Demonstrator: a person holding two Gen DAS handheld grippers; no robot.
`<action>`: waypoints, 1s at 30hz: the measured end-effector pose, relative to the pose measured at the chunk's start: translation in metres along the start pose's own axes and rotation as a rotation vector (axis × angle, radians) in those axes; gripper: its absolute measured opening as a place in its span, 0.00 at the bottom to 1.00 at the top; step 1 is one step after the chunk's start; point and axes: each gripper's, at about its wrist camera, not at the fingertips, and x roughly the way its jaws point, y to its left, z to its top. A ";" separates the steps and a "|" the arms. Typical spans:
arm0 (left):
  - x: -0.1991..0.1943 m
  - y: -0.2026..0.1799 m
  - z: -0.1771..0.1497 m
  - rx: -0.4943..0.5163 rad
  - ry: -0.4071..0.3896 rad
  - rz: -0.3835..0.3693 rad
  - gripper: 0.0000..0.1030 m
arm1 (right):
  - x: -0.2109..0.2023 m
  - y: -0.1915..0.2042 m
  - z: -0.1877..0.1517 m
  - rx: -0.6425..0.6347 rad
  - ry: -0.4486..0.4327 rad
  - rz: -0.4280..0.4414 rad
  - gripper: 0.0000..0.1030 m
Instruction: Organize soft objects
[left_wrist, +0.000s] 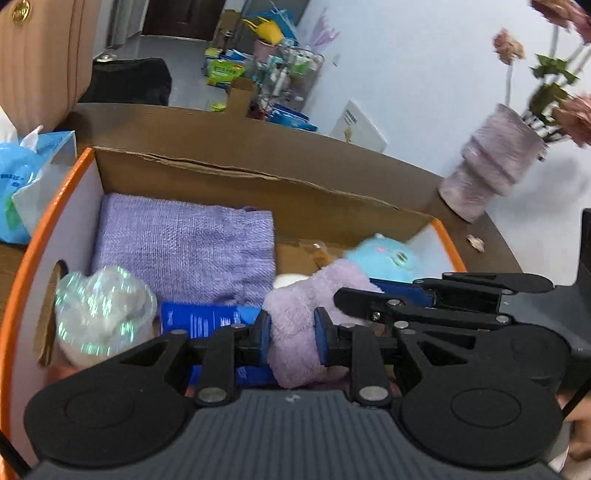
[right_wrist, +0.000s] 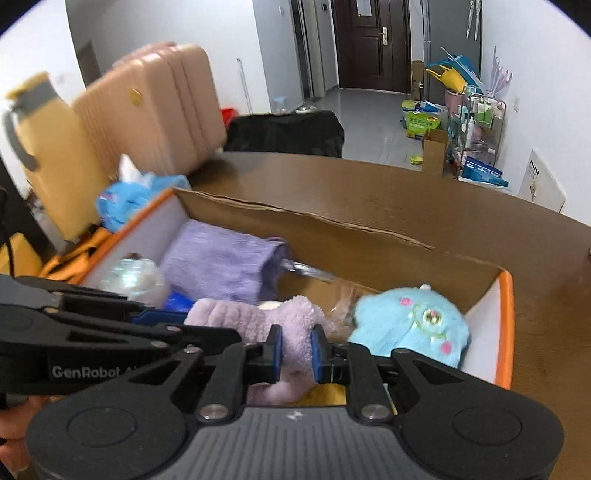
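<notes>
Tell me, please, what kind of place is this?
Probably a home or flat: a suitcase by the table, a dark entry door down the hall, and a vase of flowers.

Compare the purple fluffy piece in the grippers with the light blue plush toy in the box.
The purple fluffy piece is plain lilac; the light blue plush toy carries pink spots and a greenish round patch. The purple piece is pinched by both the left gripper and the right gripper; the blue toy lies untouched. The purple piece stretches long between the grippers; the blue toy is rounded, near the box end wall. Both look soft and furry.
</notes>
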 end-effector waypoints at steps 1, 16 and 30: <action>0.002 0.002 0.001 -0.008 -0.007 -0.004 0.23 | 0.003 -0.001 0.000 0.008 -0.007 -0.002 0.15; -0.008 -0.022 -0.012 0.172 0.013 0.026 0.52 | -0.001 -0.011 -0.005 0.110 0.030 -0.017 0.31; -0.172 -0.019 -0.012 0.253 -0.341 0.286 0.67 | -0.180 0.034 -0.007 0.012 -0.270 -0.193 0.60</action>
